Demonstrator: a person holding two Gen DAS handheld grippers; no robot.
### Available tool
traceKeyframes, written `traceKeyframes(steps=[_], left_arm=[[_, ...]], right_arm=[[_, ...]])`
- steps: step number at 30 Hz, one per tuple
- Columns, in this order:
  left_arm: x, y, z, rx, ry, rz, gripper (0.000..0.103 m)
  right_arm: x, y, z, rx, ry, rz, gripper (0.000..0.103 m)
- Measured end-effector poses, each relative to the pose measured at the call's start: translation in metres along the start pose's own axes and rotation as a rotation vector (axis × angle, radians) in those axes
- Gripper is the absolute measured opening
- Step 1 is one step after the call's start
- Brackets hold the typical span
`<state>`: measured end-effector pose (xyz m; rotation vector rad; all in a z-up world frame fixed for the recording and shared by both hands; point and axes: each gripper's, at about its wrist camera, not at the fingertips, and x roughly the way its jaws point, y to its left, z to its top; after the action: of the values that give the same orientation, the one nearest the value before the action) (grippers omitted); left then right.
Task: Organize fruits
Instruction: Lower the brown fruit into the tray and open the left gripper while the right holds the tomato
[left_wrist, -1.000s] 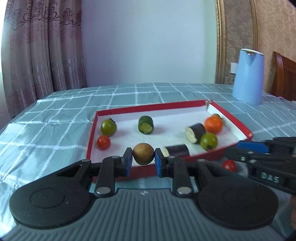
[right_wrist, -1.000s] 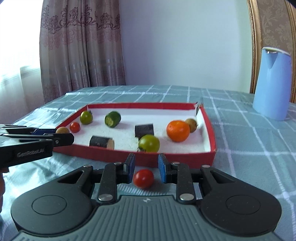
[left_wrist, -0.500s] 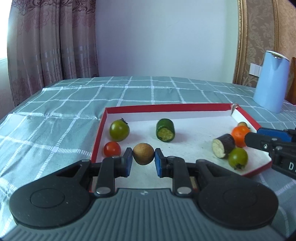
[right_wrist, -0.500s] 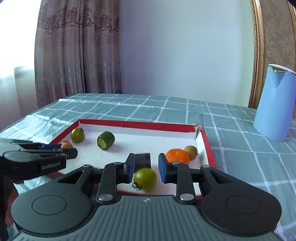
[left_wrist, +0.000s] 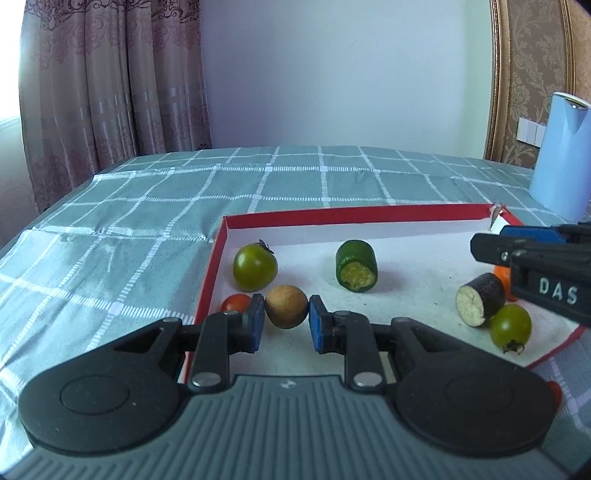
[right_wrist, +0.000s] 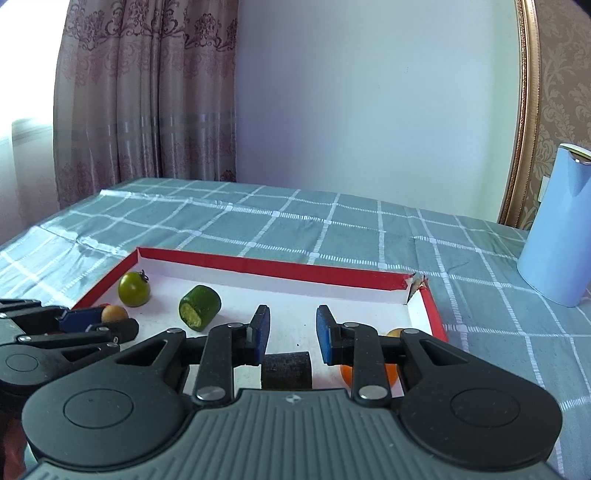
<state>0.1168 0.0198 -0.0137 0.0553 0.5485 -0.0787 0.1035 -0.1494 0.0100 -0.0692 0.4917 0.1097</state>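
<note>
My left gripper is shut on a round brown fruit and holds it over the left part of the red-rimmed white tray. In the tray lie a green tomato, a red cherry tomato, a green cucumber piece, a dark eggplant piece, another green tomato and an orange. My right gripper is open and empty over the tray's right part, above a dark eggplant piece; the orange sits partly hidden under its right finger.
A light blue jug stands on the checked green tablecloth to the right of the tray. A curtain hangs behind the table's left side. A red tomato edge shows outside the tray's near right corner.
Both grippers have risen and moved forward over the tray. The left one still holds the brown fruit. The red tomato once between the right fingers has dropped out of that view.
</note>
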Motion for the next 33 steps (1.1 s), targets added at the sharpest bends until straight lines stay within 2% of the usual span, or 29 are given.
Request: traceKeyframes(steps=[7,11,14,21,24,29,33], left_arm=[[0.006,-0.003,0.001,0.015,0.009,0.004,0.023],[0.012,-0.001,0.0,0.003,0.045,-0.001,0.023],[0.016,0.004,0.001,-0.028,0.065,-0.017,0.024],[0.015,0.001,-0.001,-0.01,0.056,-0.001,0.025],[0.016,0.002,-0.001,-0.016,0.059,-0.015,0.035],[0.013,0.001,-0.002,-0.01,0.052,-0.023,0.038],[0.012,0.003,-0.003,-0.02,0.048,-0.038,0.042]], right_arm=[[0.025,0.005,0.002,-0.017,0.068,0.005,0.026],[0.036,0.005,0.001,0.0,0.116,0.024,0.026],[0.04,0.008,0.0,-0.013,0.117,0.015,0.026],[0.044,0.009,0.0,-0.009,0.124,0.054,0.026],[0.042,0.008,0.002,-0.008,0.127,0.063,0.027],[0.025,-0.007,0.001,0.031,0.113,0.1,0.027],[-0.008,-0.022,-0.007,0.055,0.08,0.082,0.029]])
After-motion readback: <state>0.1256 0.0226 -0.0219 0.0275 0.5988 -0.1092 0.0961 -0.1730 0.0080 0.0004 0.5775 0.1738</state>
